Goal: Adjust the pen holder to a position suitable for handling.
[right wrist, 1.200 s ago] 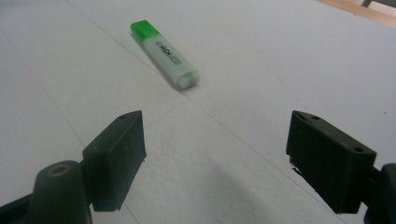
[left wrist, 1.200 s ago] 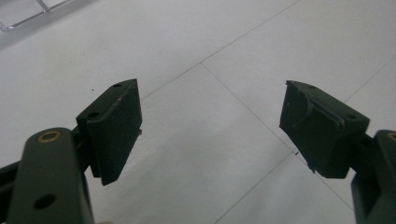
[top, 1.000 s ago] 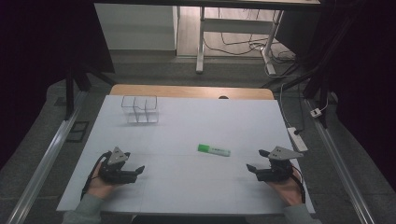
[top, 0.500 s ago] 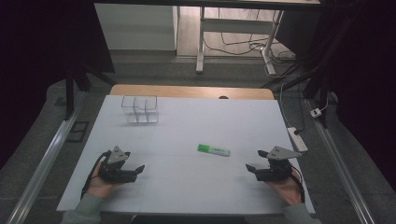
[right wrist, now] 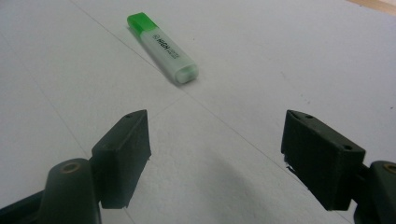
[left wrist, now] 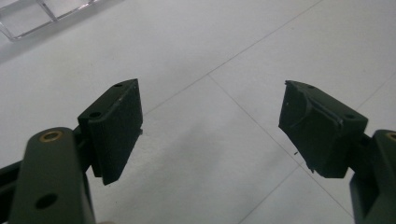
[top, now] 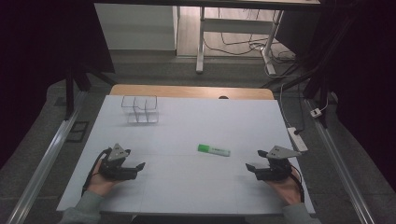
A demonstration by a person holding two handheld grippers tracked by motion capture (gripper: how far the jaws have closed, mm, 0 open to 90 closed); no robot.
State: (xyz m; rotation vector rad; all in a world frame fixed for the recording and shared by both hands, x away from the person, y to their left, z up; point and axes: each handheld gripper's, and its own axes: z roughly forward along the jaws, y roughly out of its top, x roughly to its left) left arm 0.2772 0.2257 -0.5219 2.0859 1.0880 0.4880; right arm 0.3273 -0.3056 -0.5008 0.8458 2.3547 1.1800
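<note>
1. While our left tool [top: 138,167] rests wide open and empty on the white bench [top: 187,121], our right tool [top: 251,169] gapes empty too.
2. Between them lies a green highlighter [top: 213,150]; a clear organizer [top: 139,109] sits far-left.

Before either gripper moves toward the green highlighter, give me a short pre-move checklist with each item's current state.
1. Right gripper open: ok, its jaws stand wide apart with nothing between them.
2. Left gripper open: ok, likewise apart and free.
3. Green highlighter lying flat and free on the white table: ok, touching neither gripper.
4. Path from right gripper to highlighter clear: ok, bare table between them.
5. Highlighter cap on: ok, green cap seated at the far end in the right gripper view.
6. Clear divided organiser upright at the far left: ok; whether its compartments hold anything, cannot tell.
</note>
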